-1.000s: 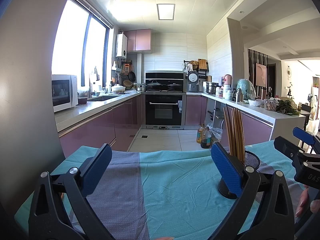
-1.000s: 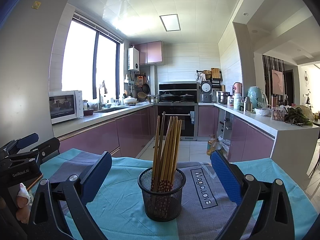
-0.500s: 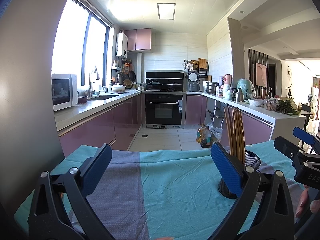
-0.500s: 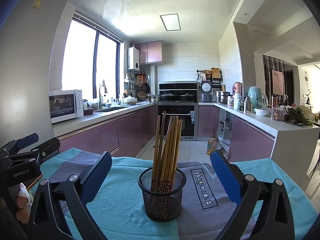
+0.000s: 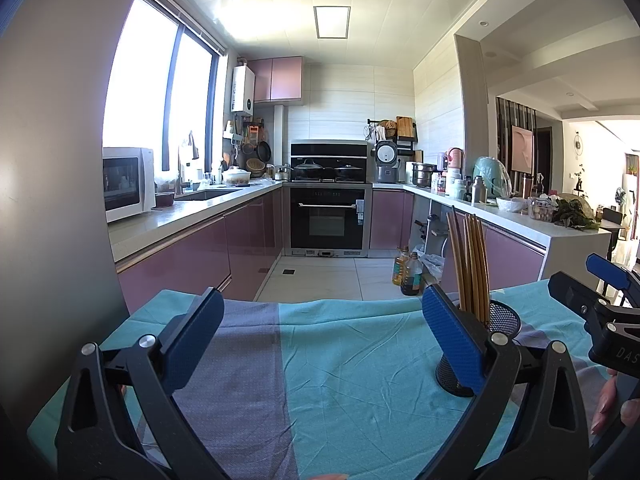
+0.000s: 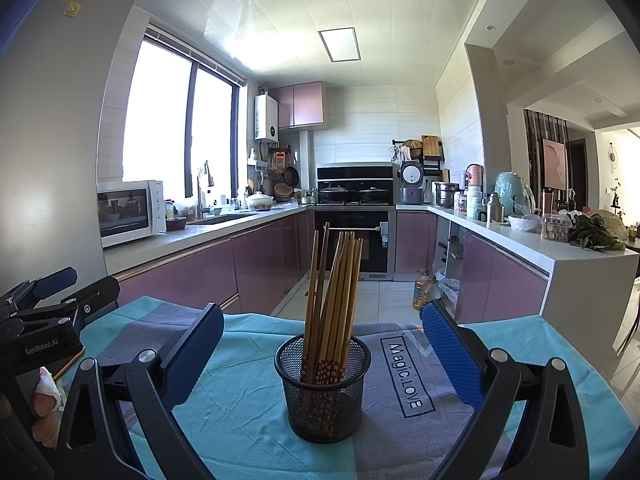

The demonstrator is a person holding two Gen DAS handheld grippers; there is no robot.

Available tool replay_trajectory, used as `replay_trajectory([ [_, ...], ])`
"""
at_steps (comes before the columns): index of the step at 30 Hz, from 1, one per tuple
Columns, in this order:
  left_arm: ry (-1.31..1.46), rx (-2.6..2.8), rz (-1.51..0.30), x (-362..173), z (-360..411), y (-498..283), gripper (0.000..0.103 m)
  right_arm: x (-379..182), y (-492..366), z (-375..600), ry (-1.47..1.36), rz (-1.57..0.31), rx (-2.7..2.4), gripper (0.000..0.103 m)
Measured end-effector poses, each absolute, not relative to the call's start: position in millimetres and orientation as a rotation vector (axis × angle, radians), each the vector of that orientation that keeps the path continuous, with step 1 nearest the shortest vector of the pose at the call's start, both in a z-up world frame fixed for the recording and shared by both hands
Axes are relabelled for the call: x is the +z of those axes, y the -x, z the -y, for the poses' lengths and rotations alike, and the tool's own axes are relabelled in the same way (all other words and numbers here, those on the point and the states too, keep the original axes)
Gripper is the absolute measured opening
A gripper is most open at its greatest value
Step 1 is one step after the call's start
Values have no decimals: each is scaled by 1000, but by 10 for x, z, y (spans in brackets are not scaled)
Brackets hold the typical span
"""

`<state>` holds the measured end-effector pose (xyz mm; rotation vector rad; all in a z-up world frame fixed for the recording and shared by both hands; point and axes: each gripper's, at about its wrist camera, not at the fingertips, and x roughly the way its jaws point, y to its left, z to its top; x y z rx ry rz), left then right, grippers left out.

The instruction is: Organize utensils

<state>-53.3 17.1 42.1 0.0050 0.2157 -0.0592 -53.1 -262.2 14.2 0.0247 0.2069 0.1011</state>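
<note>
1. Work surface: 1 table covered by 1 tablecloth (image 6: 248,408) in teal with grey-purple bands. 1 band carries the printed text "Magic.LOVE" (image 6: 406,376).
2. Task items: 1 black mesh holder (image 6: 324,392) stands upright on the cloth, at the centre of the right wrist view. It contains a bundle of wooden chopsticks (image 6: 334,300); about 8 tips are countable, but the sticks overlap and the exact count cannot be confirmed. The sticks stand upright, fanned slightly, with patterned red lower ends inside the mesh.
3. Right gripper (image 6: 322,340): 2 blue-padded fingers, spread wide apart. Nothing is between them in contact; the holder sits ahead of the fingers, centred in the gap, touching neither pad.
4. Left gripper (image 5: 320,332): 2 blue-padded fingers, spread wide apart, gripping nothing. Bare cloth lies ahead of them.
5. Cross views: in the left wrist view, the mesh holder (image 5: 480,352) appears just behind the right-hand finger, partly hidden by it, with the chopsticks (image 5: 470,264) rising above. The right gripper body shows at the right edge of that view; the left gripper body shows at the left edge of the right wrist view.
6. Hands: 1 hand (image 6: 44,412) is partly visible on the left unit, with 1 white wrap on a fingertip. Fingertips of 1 hand (image 5: 612,400) show on the right unit.
7. Background: 1 microwave (image 6: 130,212) on the left counter, 1 oven (image 6: 352,240) at the far wall, and 2 oil bottles (image 5: 408,272) on the floor.
</note>
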Motion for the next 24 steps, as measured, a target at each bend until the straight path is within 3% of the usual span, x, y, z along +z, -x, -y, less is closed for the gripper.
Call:
replay_trajectory([
  [24,-5,-59,-216,425,-171,533,98,139,537,2620,-27,-210,99,96],
])
